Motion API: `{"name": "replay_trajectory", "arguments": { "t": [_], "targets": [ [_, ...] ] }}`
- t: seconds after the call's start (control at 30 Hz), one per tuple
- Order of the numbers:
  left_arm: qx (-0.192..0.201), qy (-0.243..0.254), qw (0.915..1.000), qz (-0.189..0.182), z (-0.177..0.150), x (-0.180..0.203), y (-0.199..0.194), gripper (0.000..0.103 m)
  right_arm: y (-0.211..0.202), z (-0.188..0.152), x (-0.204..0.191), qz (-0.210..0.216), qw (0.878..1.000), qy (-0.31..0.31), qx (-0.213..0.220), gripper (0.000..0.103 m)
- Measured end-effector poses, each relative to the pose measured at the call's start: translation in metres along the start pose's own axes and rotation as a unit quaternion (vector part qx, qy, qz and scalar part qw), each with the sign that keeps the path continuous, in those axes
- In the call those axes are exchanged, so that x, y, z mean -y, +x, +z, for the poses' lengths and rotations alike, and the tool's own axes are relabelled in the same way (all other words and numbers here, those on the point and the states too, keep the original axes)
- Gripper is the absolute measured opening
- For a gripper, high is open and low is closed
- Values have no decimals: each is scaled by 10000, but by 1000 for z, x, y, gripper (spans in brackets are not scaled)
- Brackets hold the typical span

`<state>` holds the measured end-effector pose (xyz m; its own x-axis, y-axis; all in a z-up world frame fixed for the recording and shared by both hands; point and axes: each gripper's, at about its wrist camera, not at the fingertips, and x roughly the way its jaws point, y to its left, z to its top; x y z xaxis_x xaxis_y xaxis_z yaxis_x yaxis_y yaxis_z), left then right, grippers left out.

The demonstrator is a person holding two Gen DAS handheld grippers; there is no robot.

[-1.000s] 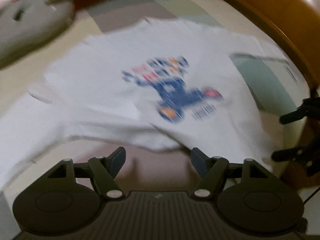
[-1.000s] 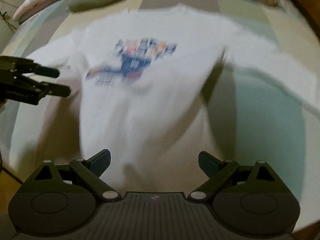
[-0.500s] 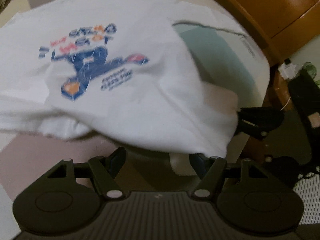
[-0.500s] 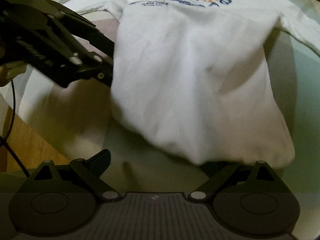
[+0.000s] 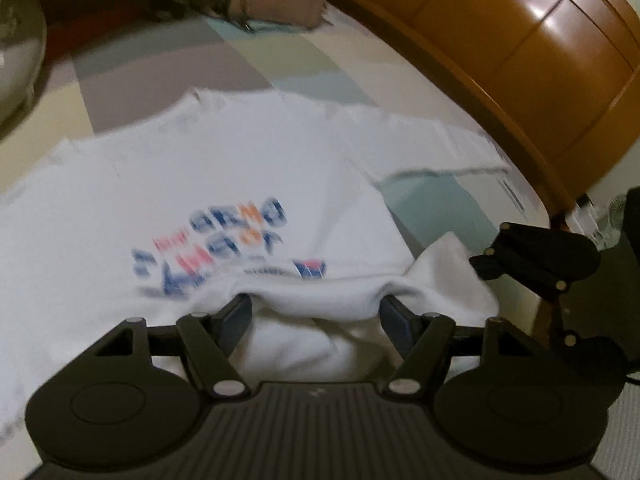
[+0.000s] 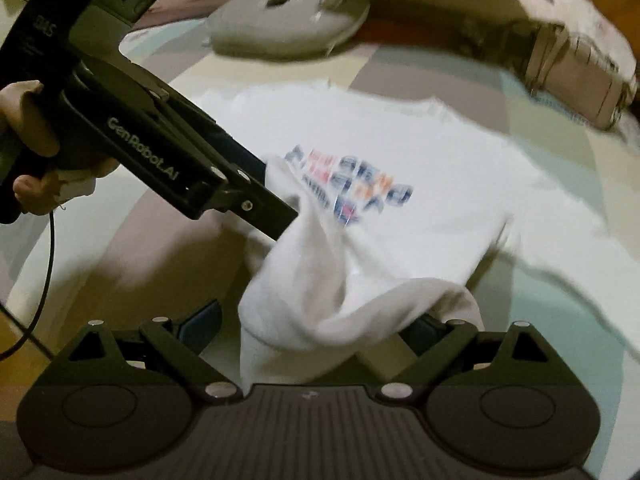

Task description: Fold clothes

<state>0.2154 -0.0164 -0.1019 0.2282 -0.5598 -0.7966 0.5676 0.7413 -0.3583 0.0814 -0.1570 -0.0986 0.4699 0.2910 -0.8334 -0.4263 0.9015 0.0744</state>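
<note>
Wooden headboard (image 5: 520,52) blocking far side.

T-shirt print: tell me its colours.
Blue, red and orange lettering on the white T-shirt; blurred, clearest in the left wrist view.

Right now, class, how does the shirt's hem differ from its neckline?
The hem is lifted and bunched; the neckline lies flat on the bedcover. The hem hangs inside the spread right gripper; the neckline lies well beyond it. The hem overlaps the print; the neckline does not. Both belong to one white shirt.
</note>
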Motion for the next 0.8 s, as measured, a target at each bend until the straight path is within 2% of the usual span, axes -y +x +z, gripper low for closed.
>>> {"name": "replay_trajectory", "arguments": {
  "t": [0.13, 0.23, 0.43, 0.57, 0.8],
  "targets": [
    [283, -57, 9991, 324, 20, -16, -2, 71, 17, 28, 20, -261, 9991, -173, 285, 97],
    [483, -116, 9972, 560, 31, -28, -7, 71, 33, 48, 41, -626, 9971, -107, 424, 97],
    [626, -335, 9923, 1012, 22, -45, -27, 71, 65, 78, 86, -1127, 9929, 246, 302, 97],
    [528, -286, 9902, 1261, 3, -42, -38, 71, 49, 77, 89, -1003, 9939, 258, 375, 97],
    [326, -503, 9890, 1353, -42, -25, -56, 71, 3, 41, 60, -650, 9975, 108, 270, 97]
  ]
}}
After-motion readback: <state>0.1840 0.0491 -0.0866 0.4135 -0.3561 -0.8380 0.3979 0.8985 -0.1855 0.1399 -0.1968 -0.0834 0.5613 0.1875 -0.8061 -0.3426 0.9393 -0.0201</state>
